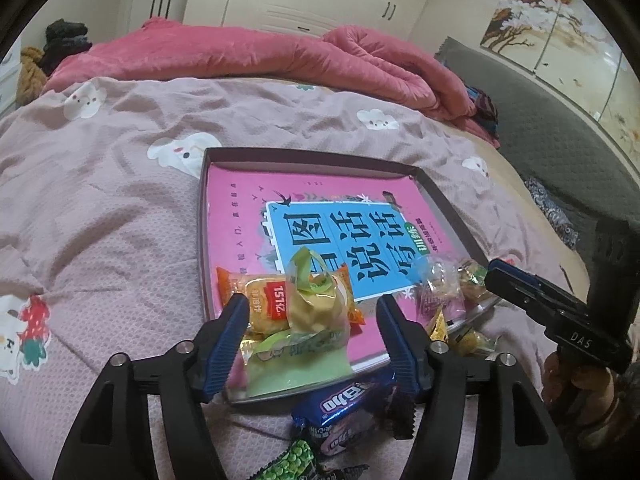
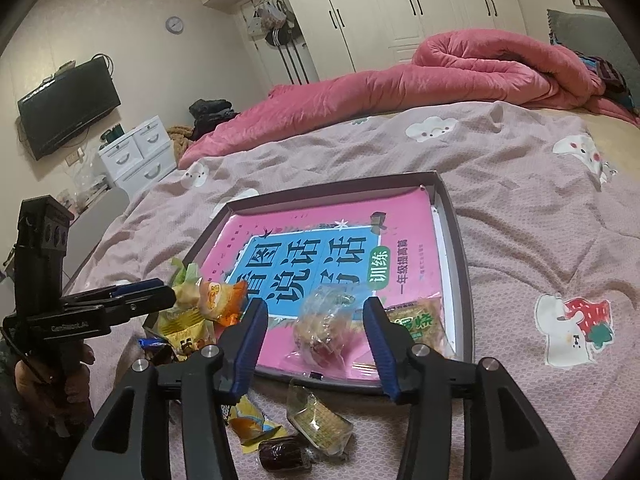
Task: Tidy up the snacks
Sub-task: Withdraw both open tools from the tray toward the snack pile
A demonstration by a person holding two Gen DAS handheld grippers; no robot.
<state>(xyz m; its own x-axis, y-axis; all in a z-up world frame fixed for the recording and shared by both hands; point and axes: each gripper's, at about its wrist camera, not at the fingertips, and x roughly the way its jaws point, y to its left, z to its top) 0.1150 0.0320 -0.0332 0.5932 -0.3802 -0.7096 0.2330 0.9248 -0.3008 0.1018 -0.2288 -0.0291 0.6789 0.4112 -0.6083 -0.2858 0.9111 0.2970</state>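
Observation:
A dark shallow tray (image 1: 308, 156) with a pink book as its floor lies on the bed. In the left wrist view my left gripper (image 1: 312, 300) stands open over the tray's near corner. A yellow-orange snack pack (image 1: 272, 304) and a green-and-clear bag (image 1: 304, 344) lie between its fingers, with a gap at the right pad. In the right wrist view my right gripper (image 2: 316, 304) is open around a clear-wrapped round pastry (image 2: 324, 328) resting in the tray (image 2: 460, 264), with gaps on both sides. A green pack (image 2: 420, 320) lies beside it.
Loose snacks sit on the pink sheet before the tray: a blue pack (image 1: 344, 404), a green pea pack (image 1: 296, 460), an orange-yellow pack (image 2: 248, 420), a clear pack (image 2: 320, 420), a dark brown one (image 2: 280, 456). A rolled pink quilt (image 2: 460, 68) lies behind.

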